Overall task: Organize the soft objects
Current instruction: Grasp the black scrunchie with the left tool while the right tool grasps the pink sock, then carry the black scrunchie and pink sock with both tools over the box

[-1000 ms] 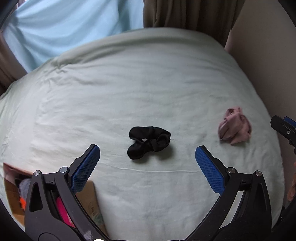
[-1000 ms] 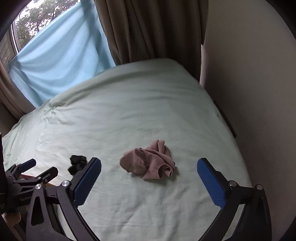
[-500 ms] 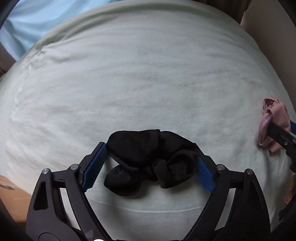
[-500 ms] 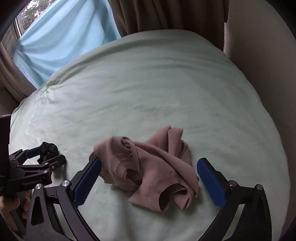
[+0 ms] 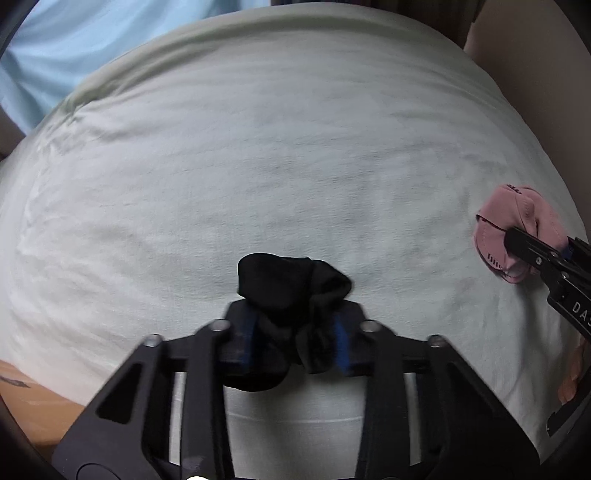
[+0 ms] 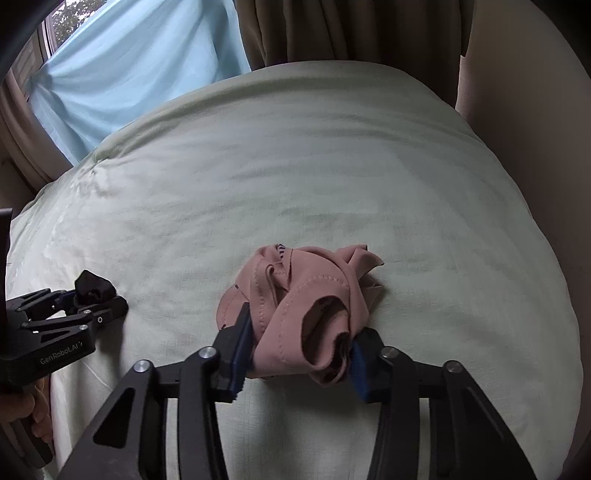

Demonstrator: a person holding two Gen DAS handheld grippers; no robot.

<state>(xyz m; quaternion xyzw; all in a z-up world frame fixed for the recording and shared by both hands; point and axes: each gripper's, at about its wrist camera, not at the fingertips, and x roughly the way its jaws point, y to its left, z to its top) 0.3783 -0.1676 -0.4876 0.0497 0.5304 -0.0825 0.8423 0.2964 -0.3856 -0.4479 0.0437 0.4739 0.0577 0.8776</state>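
Both dropped onto bed [image 5: 295, 166], left hand-held gripper [image 5: 295, 341] just clamped black cloth [image 5: 291, 284], right hand-held gripper [image 6: 301, 354] pink cloth [image 6: 303, 295]

Before me spreads a pale green wrinkled bedsheet [image 6: 332, 166]; behind it hang a light blue cloth [image 6: 140, 62] over the window and brown curtains [image 6: 351, 29], a beige wall [image 6: 535, 110] on my right.

bed [image 6: 332, 166]: pale green sheet | on it: black cloth [image 5: 288, 284], pink cloth [image 6: 306, 295]

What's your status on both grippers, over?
Left gripper just closed, shut on black cloth. Right gripper just closed, shut on pink cloth. Both cloths on the bed. Nothing in the way.
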